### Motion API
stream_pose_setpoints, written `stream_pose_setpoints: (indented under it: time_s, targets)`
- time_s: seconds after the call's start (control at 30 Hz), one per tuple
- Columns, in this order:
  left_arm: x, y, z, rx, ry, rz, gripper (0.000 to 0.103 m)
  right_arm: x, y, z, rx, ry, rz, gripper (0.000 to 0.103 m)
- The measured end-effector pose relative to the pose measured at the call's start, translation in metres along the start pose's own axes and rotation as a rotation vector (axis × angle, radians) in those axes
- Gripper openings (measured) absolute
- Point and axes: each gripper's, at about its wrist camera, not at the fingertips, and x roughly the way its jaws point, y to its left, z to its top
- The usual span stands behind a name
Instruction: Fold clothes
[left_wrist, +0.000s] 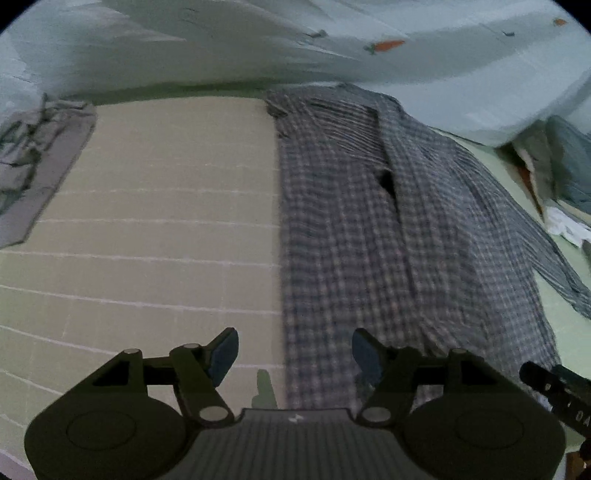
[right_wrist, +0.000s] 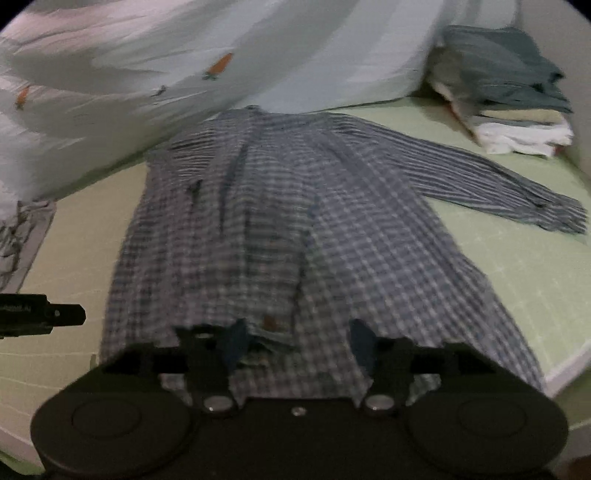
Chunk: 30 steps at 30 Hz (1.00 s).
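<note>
Both pairs of tongs, left tongs (left_wrist: 293, 356) and right tongs (right_wrist: 295, 345), are seen open and empty over the hem at 6 o'clock of a thin, limp checked shirt (right_wrist: 295, 229) spread on the bed (right_wrist: 517, 280), best pinched at hem corners.
</note>
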Motion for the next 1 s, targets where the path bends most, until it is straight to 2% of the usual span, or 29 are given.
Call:
stream_pose_setpoints:
  time_s: [0.1,0.27,0.43,0.6,0.63,0.73,0.77,0.8,0.9,1.0]
  targets:
    - [0.003,-0.018,-0.001,0.017,0.005,-0.014,0.069,0.000,-0.022,-0.005,0.027,-0.011,-0.056,0.103]
    - [0.013,-0.053,-0.003,-0.006,0.007,-0.014,0.069,0.019,-0.060,-0.001,-0.005,0.001,-0.095,0.103]
    - [0.027,-0.090,-0.012,-0.120,0.003,0.016,0.069,0.046,-0.108,0.026,-0.052,0.019,-0.058,0.103]
    - [0.038,-0.123,-0.020,-0.174,0.020,0.047,0.065,0.061,-0.153,0.042,-0.074,0.034,-0.034,0.103]
    - [0.037,-0.129,-0.022,-0.181,0.017,0.055,0.063,0.063,-0.161,0.044,-0.068,0.038,-0.035,0.103]
    - [0.036,-0.137,-0.022,-0.192,0.011,0.076,0.041,0.066,-0.175,0.045,-0.076,0.049,-0.031,0.103]
    - [0.035,-0.140,-0.021,-0.191,0.009,0.088,0.022,0.067,-0.178,0.045,-0.080,0.052,-0.025,0.103]
    - [0.032,-0.140,-0.022,-0.190,-0.001,0.096,0.008,0.068,-0.180,0.045,-0.083,0.054,-0.017,0.103]
    - [0.020,-0.136,-0.028,-0.217,-0.049,0.084,0.003,0.071,-0.184,0.044,-0.093,0.062,0.007,0.103]
    - [0.005,-0.129,-0.033,-0.263,-0.082,0.054,0.002,0.072,-0.184,0.043,-0.111,0.068,0.020,0.103]
